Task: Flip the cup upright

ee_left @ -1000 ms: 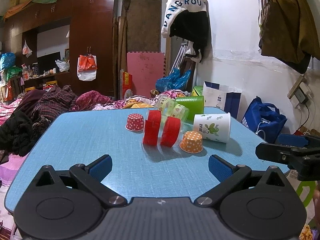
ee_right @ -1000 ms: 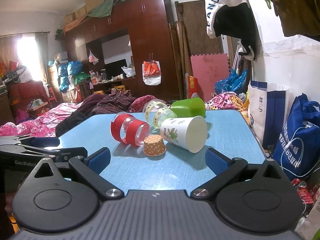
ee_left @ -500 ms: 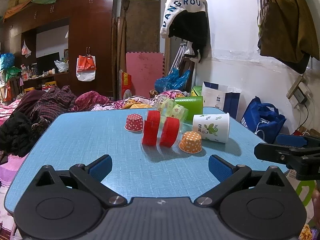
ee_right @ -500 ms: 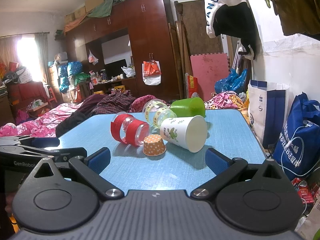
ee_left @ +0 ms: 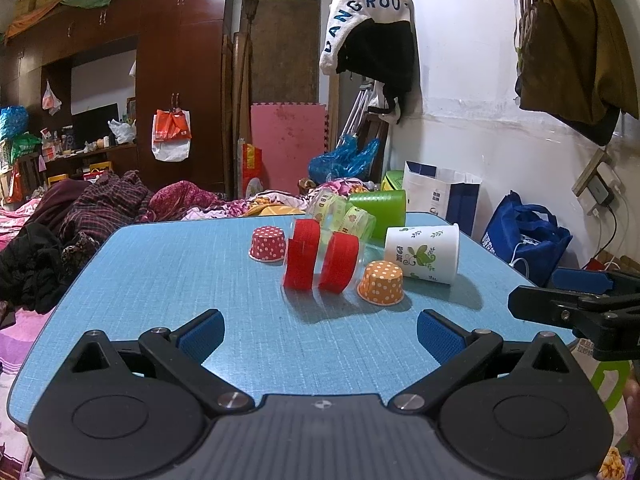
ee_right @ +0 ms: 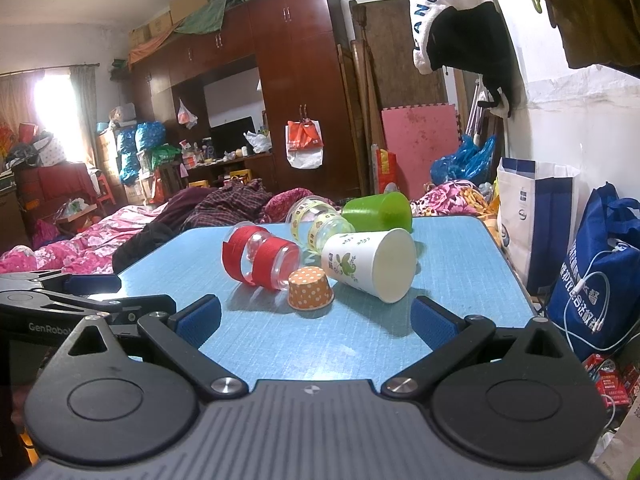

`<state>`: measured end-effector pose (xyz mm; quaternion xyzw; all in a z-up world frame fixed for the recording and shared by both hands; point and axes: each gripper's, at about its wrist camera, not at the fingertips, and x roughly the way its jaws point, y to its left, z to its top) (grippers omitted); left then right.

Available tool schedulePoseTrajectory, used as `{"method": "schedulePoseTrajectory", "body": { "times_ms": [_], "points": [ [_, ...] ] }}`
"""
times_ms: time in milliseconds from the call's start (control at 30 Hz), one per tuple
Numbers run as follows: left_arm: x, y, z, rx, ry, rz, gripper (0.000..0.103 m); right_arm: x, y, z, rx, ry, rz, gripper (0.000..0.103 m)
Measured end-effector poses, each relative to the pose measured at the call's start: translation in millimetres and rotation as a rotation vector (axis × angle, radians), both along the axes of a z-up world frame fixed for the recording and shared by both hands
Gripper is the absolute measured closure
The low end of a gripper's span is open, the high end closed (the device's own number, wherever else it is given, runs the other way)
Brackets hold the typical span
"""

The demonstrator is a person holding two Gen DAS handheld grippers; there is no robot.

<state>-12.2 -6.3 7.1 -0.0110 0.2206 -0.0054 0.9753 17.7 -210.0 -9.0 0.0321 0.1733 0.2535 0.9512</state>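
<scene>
Step in hand looks like pre-grasp: nothing gripped yet, both tools hang low over the near edge of the blue desk (ee_left: 168,280), short of the cup cluster. Left tool (ee_left: 318,334) has its jaws spread wide and empty. Right tool (ee_right: 316,322) likewise wide apart and empty.

Several cups are down, and the task does not say which. Likeliest target, my guess: the white paper cup (ee_right: 368,264) with green leaf print, nearest the right tool. It lies on its side mid-desk, long axis roughly level, mouth aimed toward the right tool and a bit right, base pointing back toward the green cup (ee_right: 378,212). From the left wrist view the same white paper cup (ee_left: 422,254) shows side-on, mouth to the right.

Neighbours:
- Orange dotted cupcake liner (ee_right: 310,288), mouth down, just beside the white cup's left flank; touching or not, can't tell.
- Clear cup with red bands (ee_right: 260,258), on its side, left of the liner.
- Clear cup with yellow-green bands (ee_right: 316,224), also on its side, behind.
- Red dotted cupcake liner (ee_left: 268,244), inverted, further left.

Next move probably needs the right tool moved forward to straddle the white cup's wall near the rim, a light pinch since paper crushes, then a rotation bringing the mouth up. Watch the orange liner, easy to knock.
</scene>
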Motion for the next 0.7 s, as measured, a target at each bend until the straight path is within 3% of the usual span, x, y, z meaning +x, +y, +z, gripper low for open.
{"method": "schedulePoseTrajectory", "body": {
  "times_ms": [700],
  "points": [
    [1.0, 0.2, -2.0, 0.001, 0.003, -0.005, 0.0, 0.2, 0.1, -3.2, 0.005, 0.004, 0.003, 0.001]
  ]
}}
